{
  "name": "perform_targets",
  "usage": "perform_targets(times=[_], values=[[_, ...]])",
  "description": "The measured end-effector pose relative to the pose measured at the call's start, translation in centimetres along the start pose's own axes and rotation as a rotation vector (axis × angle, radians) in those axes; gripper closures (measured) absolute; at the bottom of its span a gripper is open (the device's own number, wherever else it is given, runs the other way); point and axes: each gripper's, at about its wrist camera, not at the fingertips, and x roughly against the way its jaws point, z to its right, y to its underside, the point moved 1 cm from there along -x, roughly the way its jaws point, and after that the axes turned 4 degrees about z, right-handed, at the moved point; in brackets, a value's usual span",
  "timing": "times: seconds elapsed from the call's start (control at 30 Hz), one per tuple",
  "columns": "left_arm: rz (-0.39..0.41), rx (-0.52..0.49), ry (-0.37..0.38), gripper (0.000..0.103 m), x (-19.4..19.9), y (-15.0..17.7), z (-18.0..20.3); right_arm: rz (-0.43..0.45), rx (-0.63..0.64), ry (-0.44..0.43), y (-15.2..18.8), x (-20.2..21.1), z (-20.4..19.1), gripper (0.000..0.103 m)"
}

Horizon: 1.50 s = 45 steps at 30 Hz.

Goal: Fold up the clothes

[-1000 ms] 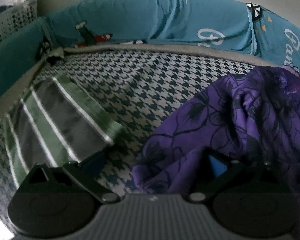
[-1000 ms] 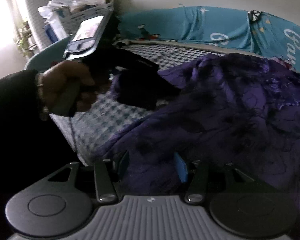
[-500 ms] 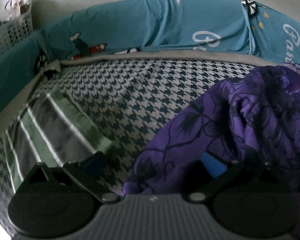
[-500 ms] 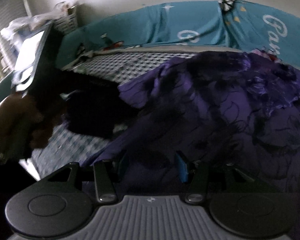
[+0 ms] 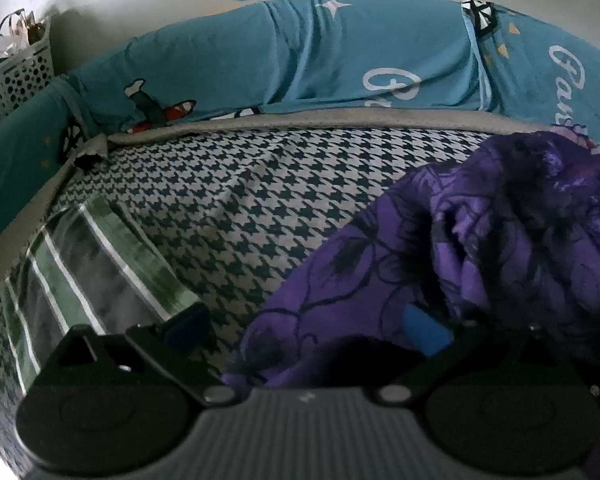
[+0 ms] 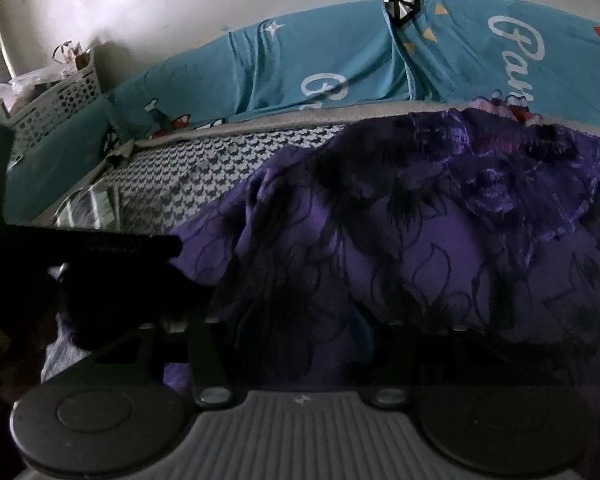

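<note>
A purple garment with dark flower outlines (image 5: 480,248) lies crumpled on the right half of the houndstooth bed cover (image 5: 260,208). My left gripper (image 5: 304,330) stands open low over the bed. The garment's near edge lies between its blue pads, close to the right one. In the right wrist view the same garment (image 6: 440,240) fills the middle and drapes over the fingers of my right gripper (image 6: 300,324). That gripper is shut on a bunch of this cloth, and only part of one blue pad shows. A folded green and grey striped garment (image 5: 88,264) lies at the left.
Teal printed bedding (image 5: 340,60) is bunched along the wall behind the bed. A white perforated basket (image 5: 12,80) stands at the far left corner. The dark body of the left hand-held tool (image 6: 112,276) crosses the left side of the right wrist view.
The left gripper has dropped lower and nearer to the purple edge. The right gripper has swung right with the cloth still in it. The hand on the left tool has slid out to a dark shape.
</note>
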Motion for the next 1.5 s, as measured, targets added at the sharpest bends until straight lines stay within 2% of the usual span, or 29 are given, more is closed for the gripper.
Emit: perform_targets(times=[0.37, 0.5, 1.07, 1.5], values=[[-0.049, -0.028, 0.015, 0.0, 0.2, 0.7, 1.4, -0.005, 0.048, 0.045, -0.4, -1.2, 0.0, 0.053], [-0.069, -0.031, 0.043, 0.0, 0.4, 0.9, 1.9, -0.001, 0.067, 0.083, -0.6, -1.0, 0.1, 0.053], [-0.093, -0.098, 0.13, 0.0, 1.4, 2.1, 4.6, 0.031, -0.017, 0.246, -2.1, -0.1, 3.6, 0.052], [-0.104, -0.144, 0.178, 0.0, 2.3, 2.8, 6.1, 0.008, -0.036, 0.277, -2.3, -0.3, 4.5, 0.052]])
